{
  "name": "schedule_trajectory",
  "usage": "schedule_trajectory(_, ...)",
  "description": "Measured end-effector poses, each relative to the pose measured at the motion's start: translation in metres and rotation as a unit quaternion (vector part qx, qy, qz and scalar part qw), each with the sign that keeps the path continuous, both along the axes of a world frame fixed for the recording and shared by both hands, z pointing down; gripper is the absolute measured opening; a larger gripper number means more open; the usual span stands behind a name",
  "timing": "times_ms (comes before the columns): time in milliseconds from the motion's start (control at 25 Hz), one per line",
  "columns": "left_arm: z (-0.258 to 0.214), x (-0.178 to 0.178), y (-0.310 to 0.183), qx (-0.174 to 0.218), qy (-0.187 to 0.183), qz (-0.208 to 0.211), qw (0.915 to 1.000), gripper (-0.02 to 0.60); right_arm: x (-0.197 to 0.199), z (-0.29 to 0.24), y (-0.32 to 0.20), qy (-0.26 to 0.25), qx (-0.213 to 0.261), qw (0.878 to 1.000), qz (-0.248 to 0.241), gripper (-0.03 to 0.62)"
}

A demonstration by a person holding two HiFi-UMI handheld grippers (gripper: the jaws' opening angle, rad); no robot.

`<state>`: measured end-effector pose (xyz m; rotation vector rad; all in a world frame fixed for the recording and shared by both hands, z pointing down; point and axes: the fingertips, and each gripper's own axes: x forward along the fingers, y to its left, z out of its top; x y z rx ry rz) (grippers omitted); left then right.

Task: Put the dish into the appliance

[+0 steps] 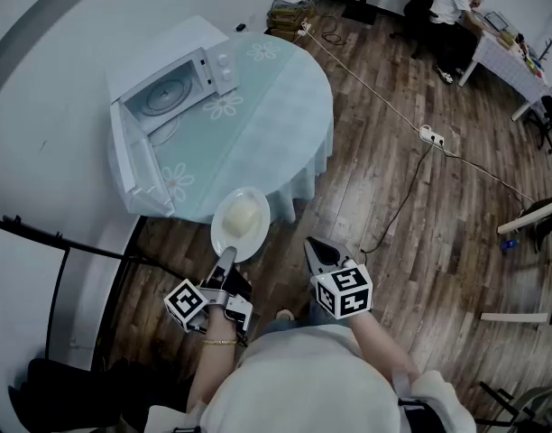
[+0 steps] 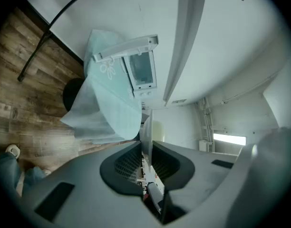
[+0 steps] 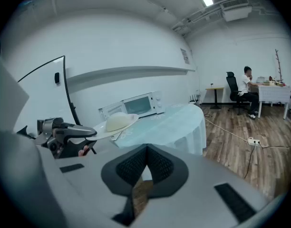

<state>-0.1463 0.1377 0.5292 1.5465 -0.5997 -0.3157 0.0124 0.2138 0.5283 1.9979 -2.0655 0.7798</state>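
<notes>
A white dish carrying a pale round bun hangs in the air just off the near edge of the round table. My left gripper is shut on the dish's near rim. In the left gripper view the dish stands edge-on between the pads. The white microwave sits at the table's far left with its door swung wide open and its turntable bare. My right gripper is shut and holds nothing, to the right of the dish. From the right gripper view, the dish is at the left.
A light teal cloth with flower prints covers the table. A black frame stand stands by the wall at the left. A cable with a power strip runs across the wooden floor. A person sits at a desk far back right.
</notes>
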Motion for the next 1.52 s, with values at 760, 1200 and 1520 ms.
schedule_trajectory(760, -0.026, -0.057, 0.061, 0.021, 0.031, -0.04, 0.9985, 0.054, -0.071, -0.034, 0.051, 0.039, 0.032, 0.997, -0.063, 0.005)
schedule_trajectory(1200, -0.024, -0.077, 0.039, 0.026, 0.031, -0.032, 0.9987, 0.054, -0.093, -0.033, 0.033, 0.025, 0.04, 0.997, -0.054, 0.005)
schedule_trajectory(1520, -0.026, -0.082, 0.024, 0.034, 0.027, -0.021, 0.9988, 0.054, -0.104, -0.035, 0.022, 0.022, 0.04, 0.998, -0.047, 0.005)
